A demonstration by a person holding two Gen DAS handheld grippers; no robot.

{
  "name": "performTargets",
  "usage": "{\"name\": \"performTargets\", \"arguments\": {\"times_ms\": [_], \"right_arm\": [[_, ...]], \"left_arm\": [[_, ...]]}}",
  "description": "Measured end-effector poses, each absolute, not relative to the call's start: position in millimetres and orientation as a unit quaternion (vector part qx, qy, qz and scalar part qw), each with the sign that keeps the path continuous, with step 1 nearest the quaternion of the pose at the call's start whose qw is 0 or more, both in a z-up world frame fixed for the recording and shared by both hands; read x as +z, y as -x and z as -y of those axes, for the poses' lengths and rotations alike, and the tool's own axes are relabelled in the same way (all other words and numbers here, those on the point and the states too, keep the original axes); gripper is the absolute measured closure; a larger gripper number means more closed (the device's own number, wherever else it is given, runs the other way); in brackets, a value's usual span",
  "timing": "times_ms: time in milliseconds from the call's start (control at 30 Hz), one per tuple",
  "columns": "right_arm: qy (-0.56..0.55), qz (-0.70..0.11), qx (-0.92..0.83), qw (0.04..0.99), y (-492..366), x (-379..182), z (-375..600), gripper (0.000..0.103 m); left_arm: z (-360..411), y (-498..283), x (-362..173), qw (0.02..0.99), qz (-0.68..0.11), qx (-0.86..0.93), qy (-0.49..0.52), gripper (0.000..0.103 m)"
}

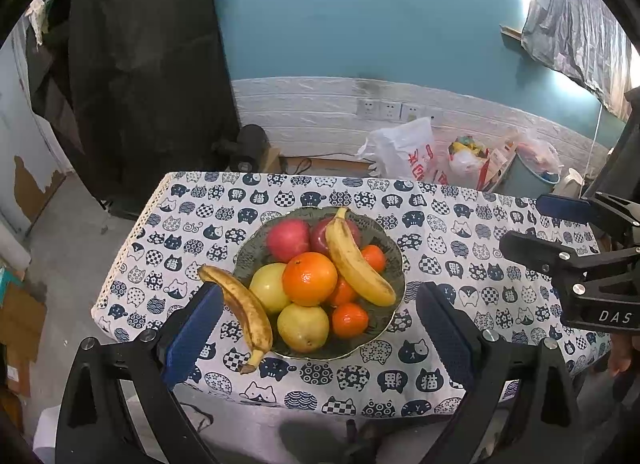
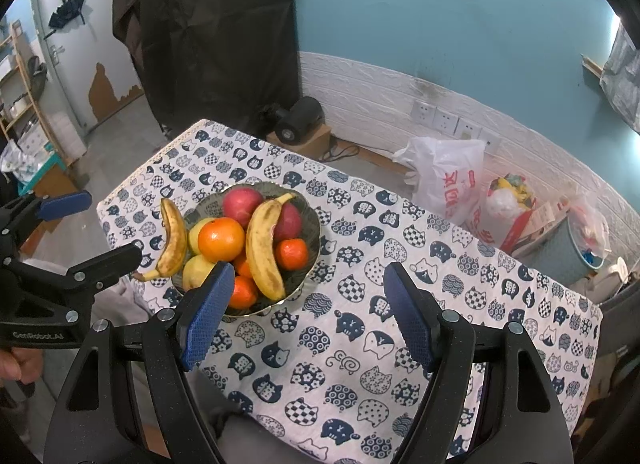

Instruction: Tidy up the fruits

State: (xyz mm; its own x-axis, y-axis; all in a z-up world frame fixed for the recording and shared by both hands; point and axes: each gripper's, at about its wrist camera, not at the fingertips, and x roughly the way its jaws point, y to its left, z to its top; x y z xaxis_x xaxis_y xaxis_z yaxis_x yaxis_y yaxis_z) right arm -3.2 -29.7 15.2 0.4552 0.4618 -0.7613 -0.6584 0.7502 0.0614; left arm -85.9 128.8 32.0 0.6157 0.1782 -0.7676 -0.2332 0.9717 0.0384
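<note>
Both tools (image 1: 320, 328) (image 2: 310, 316) gape wide, holding nothing.

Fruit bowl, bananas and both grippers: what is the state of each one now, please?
Fruit bowl: upright on the table, heaped full.
Spotted banana: leaning on the bowl's rim, stem hanging outside.
Yellow banana: lying on top of the fruit.
Left gripper: open, empty.
Right gripper: open, empty.

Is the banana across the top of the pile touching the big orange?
Touching. The left wrist view shows the banana lying against the big orange, no gap.
</note>
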Motion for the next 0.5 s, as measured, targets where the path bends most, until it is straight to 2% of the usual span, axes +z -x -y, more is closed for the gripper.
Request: {"name": "performTargets", "arguments": {"times_ms": [500], "right_arm": [[0.121, -0.403, 0.332, 0.844, 3.1, 15.3, 29.8, 0.027]], "left_arm": [[-127.1, 86.2, 31.3, 0.899, -0.422, 0.119, 0.023, 0.005]]}}
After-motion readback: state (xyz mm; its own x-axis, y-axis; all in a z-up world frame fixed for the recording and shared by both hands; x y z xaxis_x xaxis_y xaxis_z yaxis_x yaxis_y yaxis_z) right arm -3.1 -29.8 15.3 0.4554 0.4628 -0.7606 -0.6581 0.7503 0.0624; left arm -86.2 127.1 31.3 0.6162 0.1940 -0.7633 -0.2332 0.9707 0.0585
